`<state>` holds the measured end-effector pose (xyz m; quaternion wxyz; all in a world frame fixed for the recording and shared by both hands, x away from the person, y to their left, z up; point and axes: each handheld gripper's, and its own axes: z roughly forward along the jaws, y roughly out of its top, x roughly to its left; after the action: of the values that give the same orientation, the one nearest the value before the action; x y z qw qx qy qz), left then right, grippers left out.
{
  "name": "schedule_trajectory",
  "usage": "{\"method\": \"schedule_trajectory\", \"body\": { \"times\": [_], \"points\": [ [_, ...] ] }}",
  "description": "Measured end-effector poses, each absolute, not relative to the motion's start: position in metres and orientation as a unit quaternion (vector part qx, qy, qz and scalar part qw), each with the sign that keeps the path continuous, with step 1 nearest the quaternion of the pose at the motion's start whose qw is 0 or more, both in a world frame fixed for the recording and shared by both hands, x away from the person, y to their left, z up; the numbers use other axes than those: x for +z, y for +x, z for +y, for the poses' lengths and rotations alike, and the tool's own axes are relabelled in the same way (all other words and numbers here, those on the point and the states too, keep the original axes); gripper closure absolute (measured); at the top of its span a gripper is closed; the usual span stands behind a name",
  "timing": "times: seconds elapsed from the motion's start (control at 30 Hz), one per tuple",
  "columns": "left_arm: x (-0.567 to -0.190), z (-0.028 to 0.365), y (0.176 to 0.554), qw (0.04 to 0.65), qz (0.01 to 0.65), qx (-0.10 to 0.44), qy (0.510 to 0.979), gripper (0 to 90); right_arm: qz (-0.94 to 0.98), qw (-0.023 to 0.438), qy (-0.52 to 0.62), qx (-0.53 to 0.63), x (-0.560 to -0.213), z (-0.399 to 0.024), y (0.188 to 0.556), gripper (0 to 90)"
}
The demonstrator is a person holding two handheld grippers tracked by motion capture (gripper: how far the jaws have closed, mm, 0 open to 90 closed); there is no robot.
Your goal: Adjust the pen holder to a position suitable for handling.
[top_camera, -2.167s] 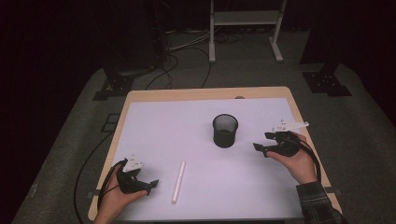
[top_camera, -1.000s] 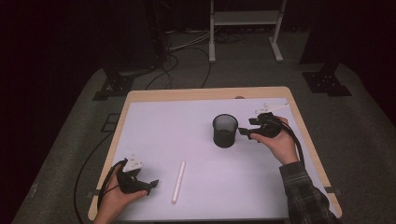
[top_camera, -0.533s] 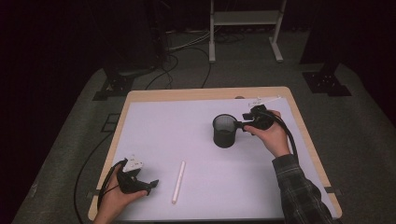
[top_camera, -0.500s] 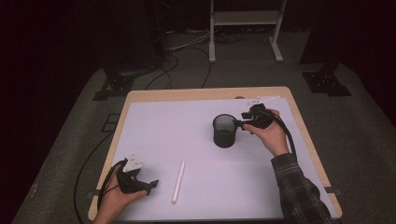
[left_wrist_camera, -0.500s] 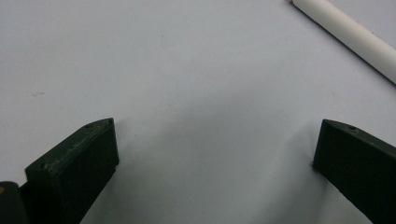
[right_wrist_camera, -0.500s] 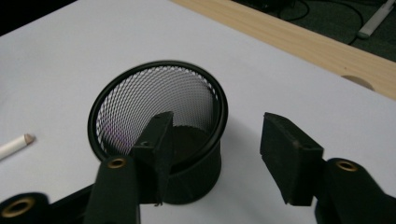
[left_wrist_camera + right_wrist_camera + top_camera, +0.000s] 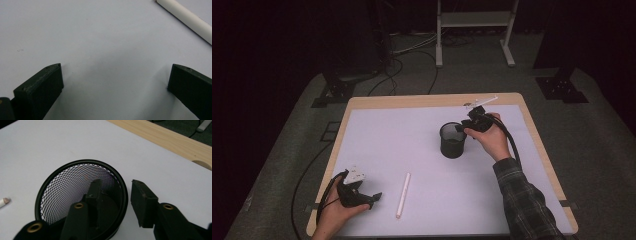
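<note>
The mesh cup stands upright toward the desk's far right corner. The right gripper straddles its wall — one jaw inside, one outside — jaws just closing, not yet pinching. Near the front edge lies a white stick; the left gripper rests beside it, jaws spread, empty. The grasp seems nearly made, the lift not begun.

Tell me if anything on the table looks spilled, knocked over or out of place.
Nothing stands out. The mesh cup stands upright, the right gripper straddling its rim, one jaw inside. The white stick lies flat beside the left gripper.
</note>
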<state>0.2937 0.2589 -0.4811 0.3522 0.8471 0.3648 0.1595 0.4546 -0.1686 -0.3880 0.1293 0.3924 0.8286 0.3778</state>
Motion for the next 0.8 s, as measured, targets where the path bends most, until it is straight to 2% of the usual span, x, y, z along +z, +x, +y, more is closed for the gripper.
{"method": "schedule_trajectory", "body": {
  "times": [0.3, 0.8],
  "points": [
    [-0.481, 0.259, 0.294, 0.352, 0.365, 0.159, 0.847, 0.0, 0.838, 0.114, 0.4, 0.352, -0.4, -0.164, 0.462, 72.4],
    [-0.481, 0.259, 0.294, 0.353, 0.365, 0.159, 0.847, 0.0, 0.837, 0.104, 0.407, 0.352, -0.401, -0.162, 0.462, 80.2]
  ]
}}
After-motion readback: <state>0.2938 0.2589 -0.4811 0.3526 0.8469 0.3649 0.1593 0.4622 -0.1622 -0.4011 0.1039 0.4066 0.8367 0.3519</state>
